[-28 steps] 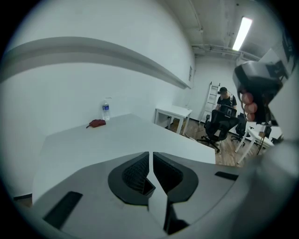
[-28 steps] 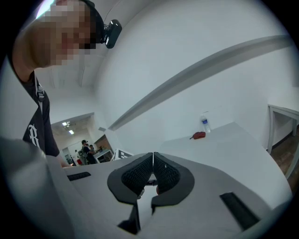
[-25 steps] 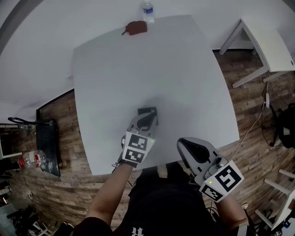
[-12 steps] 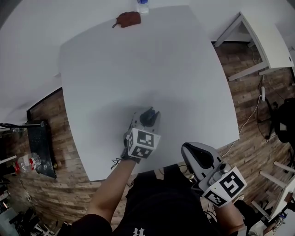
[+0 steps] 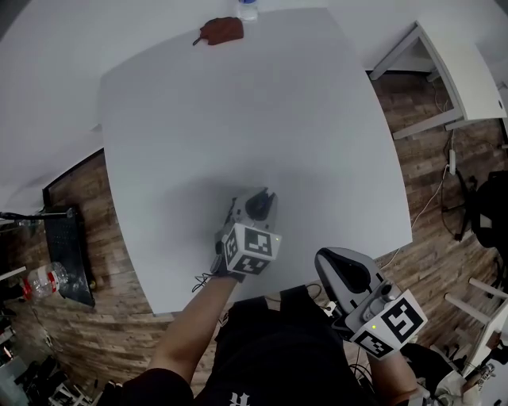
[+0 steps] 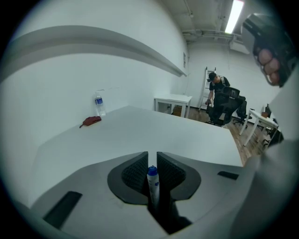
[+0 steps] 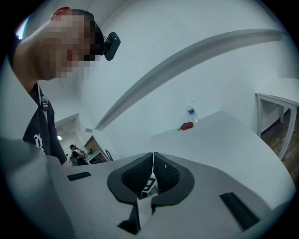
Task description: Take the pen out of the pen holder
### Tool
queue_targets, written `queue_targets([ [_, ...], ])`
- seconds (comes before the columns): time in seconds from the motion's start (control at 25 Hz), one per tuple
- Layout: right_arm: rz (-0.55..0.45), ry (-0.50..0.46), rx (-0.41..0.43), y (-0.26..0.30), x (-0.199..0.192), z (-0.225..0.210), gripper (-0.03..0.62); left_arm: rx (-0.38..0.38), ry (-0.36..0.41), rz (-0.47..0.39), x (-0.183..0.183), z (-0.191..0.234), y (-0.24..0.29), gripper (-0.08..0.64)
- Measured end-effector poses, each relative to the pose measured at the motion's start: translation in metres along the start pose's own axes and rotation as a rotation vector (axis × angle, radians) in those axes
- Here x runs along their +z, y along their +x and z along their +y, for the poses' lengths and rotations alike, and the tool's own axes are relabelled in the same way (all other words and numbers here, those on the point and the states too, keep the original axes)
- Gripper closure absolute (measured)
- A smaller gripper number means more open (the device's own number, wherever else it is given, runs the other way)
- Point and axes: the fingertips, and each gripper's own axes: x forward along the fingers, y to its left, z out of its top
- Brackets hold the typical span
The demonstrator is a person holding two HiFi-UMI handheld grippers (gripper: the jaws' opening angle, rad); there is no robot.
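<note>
A white pen with a blue cap (image 6: 153, 183) stands upright between the jaws of my left gripper (image 6: 152, 159), which is shut on it. From the head view that left gripper (image 5: 255, 204) hangs over the near middle of the white table (image 5: 238, 103). It covers the spot below it, and I cannot make out the pen holder. My right gripper (image 5: 337, 266) is held off the table's front edge, near the person's body. In its own view the right gripper (image 7: 153, 161) has its pads together with nothing between them.
At the table's far edge lie a reddish-brown object (image 5: 221, 30) and a water bottle (image 5: 247, 8). A white desk (image 5: 468, 71) stands to the right on the wooden floor. A black bin (image 5: 67, 254) sits on the floor to the left. A person (image 6: 217, 91) stands far off by office chairs.
A second ago a dark pen holder showed just beyond the left gripper; now the gripper covers that spot and has shifted slightly right. The right gripper has hardly moved.
</note>
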Motion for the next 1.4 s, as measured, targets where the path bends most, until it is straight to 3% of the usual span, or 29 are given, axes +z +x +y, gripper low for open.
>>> queue_targets([
  [0.44, -0.022, 0.002, -0.007, 0.0, 0.006, -0.005, 0.578, 0.027, -0.001, -0.032, 0.008, 0.006, -0.007, 0.557],
  [1.16, -0.077, -0.052, 0.048, 0.0, 0.025, 0.012, 0.578, 0.019, -0.095, -0.145, 0.044, 0.026, -0.07, 0.557],
  [1.28, -0.084, -0.06, 0.056, -0.002, 0.028, 0.015, 0.578, 0.019, -0.124, -0.132, 0.036, 0.024, -0.065, 0.557],
  [1.4, -0.08, -0.066, 0.055, -0.003, 0.029, 0.017, 0.578, 0.02, -0.106, -0.073, 0.017, 0.018, -0.048, 0.554],
])
